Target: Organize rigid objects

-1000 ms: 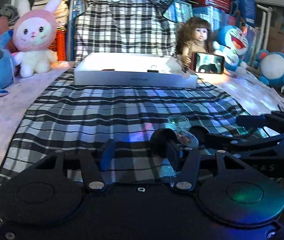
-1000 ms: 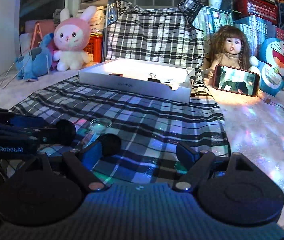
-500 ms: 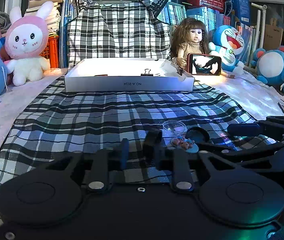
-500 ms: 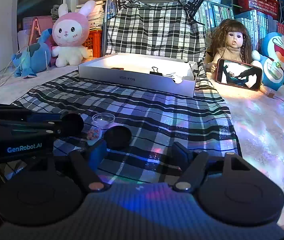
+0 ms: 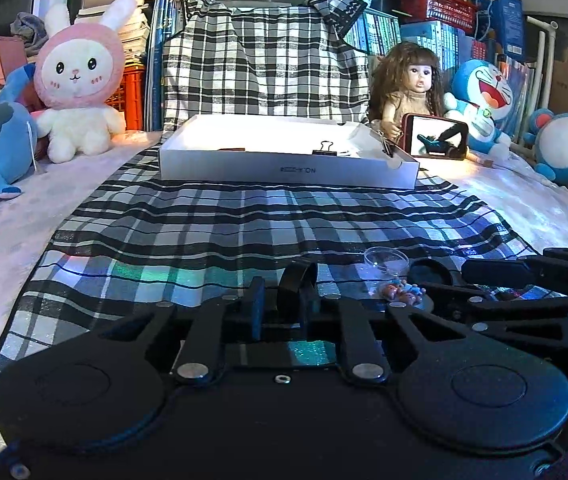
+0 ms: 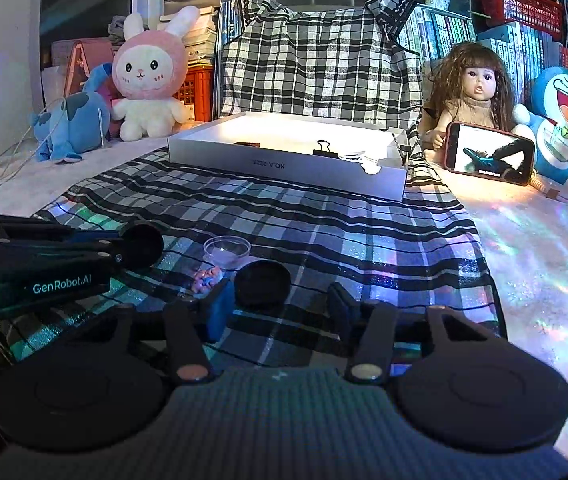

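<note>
Pinching a black round lid, the left gripper had its fingers shut on it, ready to carry. The right gripper sat with fingers apart near the cloth's front edge, beside a black disc and a clear dish.

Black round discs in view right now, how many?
2. One black disc is clamped upright in the left gripper's jaws. The other disc sits just ahead of the open right gripper, beside the clear cup. The grippers may hide others.
</note>
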The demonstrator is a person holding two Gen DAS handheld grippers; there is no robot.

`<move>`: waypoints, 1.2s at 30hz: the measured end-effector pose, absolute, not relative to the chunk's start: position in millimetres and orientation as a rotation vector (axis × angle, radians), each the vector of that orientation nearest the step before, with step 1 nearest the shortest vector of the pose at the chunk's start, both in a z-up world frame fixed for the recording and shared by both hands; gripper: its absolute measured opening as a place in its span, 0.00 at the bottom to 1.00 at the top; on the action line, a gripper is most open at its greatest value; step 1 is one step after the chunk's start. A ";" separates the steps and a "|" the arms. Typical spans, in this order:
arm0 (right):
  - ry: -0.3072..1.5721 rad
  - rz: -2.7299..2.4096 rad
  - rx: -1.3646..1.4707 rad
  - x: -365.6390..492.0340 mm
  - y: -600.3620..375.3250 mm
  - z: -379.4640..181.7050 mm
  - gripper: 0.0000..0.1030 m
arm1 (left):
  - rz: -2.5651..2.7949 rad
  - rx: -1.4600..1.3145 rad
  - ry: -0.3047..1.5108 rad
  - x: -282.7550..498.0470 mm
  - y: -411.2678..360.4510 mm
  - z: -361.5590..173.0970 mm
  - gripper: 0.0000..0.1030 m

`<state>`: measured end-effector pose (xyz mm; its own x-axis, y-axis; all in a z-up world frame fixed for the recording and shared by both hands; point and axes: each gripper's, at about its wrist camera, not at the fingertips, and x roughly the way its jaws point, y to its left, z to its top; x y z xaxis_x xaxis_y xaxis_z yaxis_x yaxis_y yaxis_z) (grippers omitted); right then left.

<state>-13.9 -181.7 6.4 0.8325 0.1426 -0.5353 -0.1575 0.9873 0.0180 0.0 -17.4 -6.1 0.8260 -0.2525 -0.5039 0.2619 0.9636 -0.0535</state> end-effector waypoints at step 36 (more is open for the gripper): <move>0.536 0.068 0.011 -8.8 -198.0 3.9 0.50 | -0.138 -0.027 0.522 2.1 7.7 -0.9 0.42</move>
